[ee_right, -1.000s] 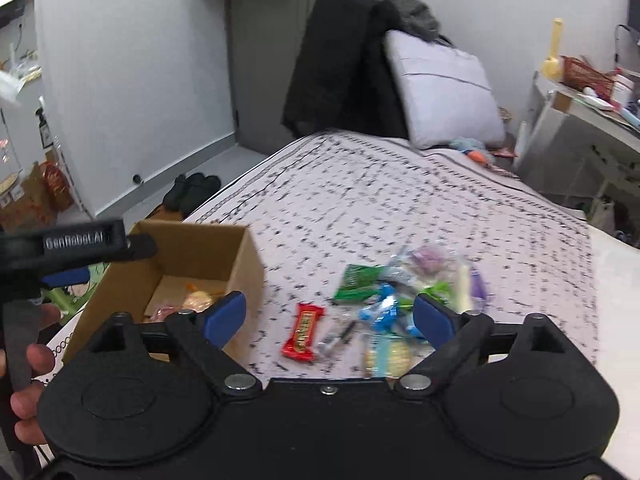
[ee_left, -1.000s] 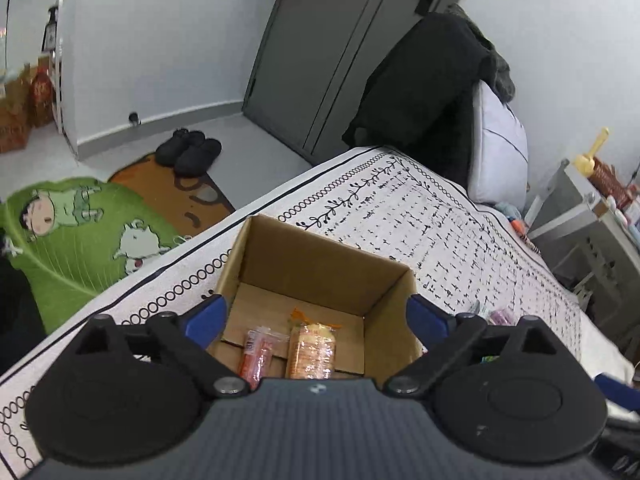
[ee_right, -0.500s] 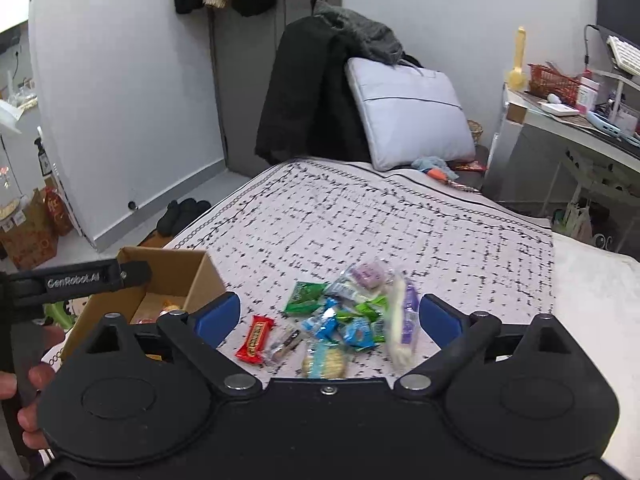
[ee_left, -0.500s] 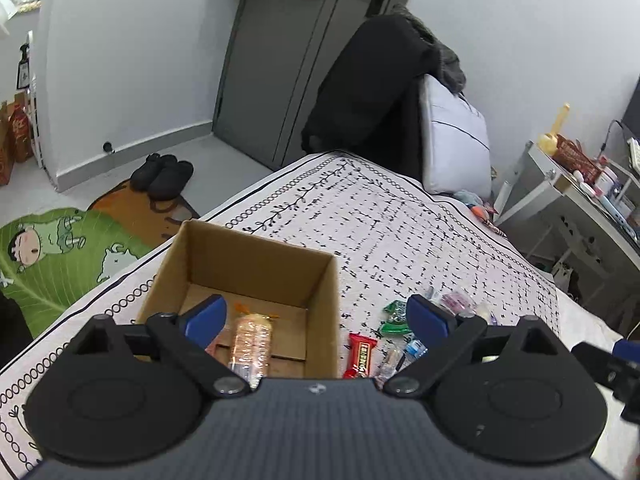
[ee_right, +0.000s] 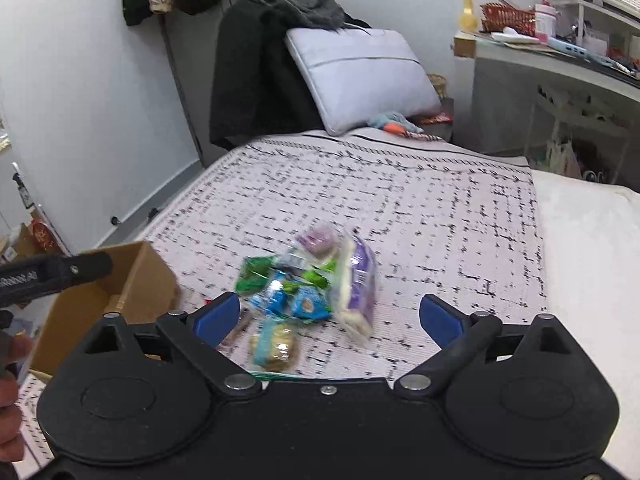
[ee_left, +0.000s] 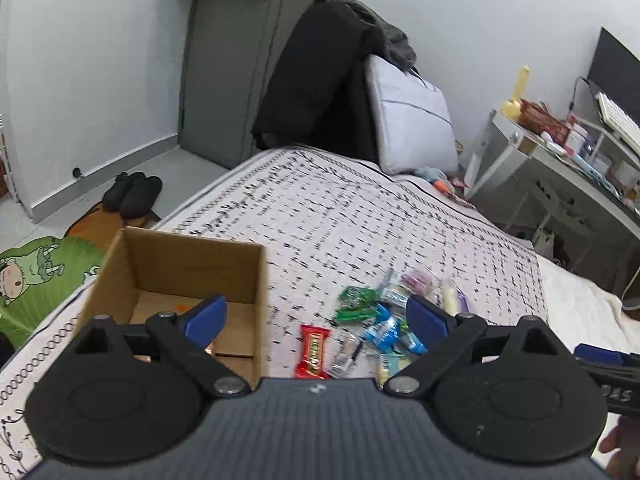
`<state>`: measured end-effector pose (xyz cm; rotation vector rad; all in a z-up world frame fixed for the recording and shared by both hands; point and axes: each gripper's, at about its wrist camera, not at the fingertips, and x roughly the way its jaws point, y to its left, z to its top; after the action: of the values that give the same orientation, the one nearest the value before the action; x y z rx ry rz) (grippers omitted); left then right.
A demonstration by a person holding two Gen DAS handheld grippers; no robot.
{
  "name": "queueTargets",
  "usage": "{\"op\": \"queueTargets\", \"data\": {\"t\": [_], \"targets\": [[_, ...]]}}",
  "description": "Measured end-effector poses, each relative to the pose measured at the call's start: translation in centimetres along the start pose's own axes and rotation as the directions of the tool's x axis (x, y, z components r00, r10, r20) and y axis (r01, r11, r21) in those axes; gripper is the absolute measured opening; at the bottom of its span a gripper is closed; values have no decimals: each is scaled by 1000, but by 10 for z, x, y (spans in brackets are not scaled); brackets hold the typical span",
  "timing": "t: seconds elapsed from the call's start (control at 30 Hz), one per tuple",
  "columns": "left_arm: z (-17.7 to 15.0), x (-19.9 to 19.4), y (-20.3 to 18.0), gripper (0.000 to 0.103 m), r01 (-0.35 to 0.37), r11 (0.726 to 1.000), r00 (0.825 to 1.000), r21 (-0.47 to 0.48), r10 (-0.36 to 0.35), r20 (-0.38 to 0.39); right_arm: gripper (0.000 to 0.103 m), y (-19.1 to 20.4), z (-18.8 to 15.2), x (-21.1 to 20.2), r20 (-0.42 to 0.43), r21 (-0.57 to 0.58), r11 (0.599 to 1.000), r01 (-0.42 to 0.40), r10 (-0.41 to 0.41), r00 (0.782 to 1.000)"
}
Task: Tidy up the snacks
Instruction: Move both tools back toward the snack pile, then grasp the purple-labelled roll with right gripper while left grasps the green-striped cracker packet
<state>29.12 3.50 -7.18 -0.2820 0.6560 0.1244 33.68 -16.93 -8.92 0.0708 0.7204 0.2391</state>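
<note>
An open cardboard box (ee_left: 176,264) stands on the patterned bed cover, at the lower left in the left wrist view and as a corner (ee_right: 132,280) in the right wrist view. To its right lies a pile of wrapped snacks (ee_left: 384,312) (ee_right: 308,288), with a red bar (ee_left: 313,350) nearest the box and a purple-and-white pack (ee_right: 356,280) on the far side. My left gripper (ee_left: 316,314) is open and holds nothing, hanging between box and pile. My right gripper (ee_right: 328,314) is open just in front of the pile.
A grey pillow (ee_right: 360,76) and a dark coat (ee_left: 316,80) lean at the head of the bed. A cluttered desk (ee_right: 560,52) stands to the right. Black slippers (ee_left: 134,194) and a green cartoon mat (ee_left: 36,276) lie on the floor left of the bed.
My left gripper has swung right from over the box toward the snack pile. My right gripper has moved closer to the pile, which now fills the space between its fingers.
</note>
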Motion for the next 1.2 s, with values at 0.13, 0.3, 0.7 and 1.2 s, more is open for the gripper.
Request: {"op": "queueTargets", "data": {"t": [0.13, 0.3, 0.7, 1.2], "targets": [[-4, 13, -16, 95, 29, 999, 999, 15, -28, -32, 96, -11, -6, 15, -23, 26, 1000, -1, 2, 1000], [-10, 30, -37, 92, 68, 997, 995, 24, -66, -69, 82, -26, -11, 37, -62, 70, 998, 0, 4, 998], [-32, 84, -61, 74, 109, 994, 973, 34, -99, -210, 62, -43, -19, 84, -148, 109, 994, -15, 31, 989], [-52, 128, -65, 68, 117, 993, 944, 0, -112, -310, 30, -44, -24, 121, -193, 123, 990, -70, 93, 977]]}}
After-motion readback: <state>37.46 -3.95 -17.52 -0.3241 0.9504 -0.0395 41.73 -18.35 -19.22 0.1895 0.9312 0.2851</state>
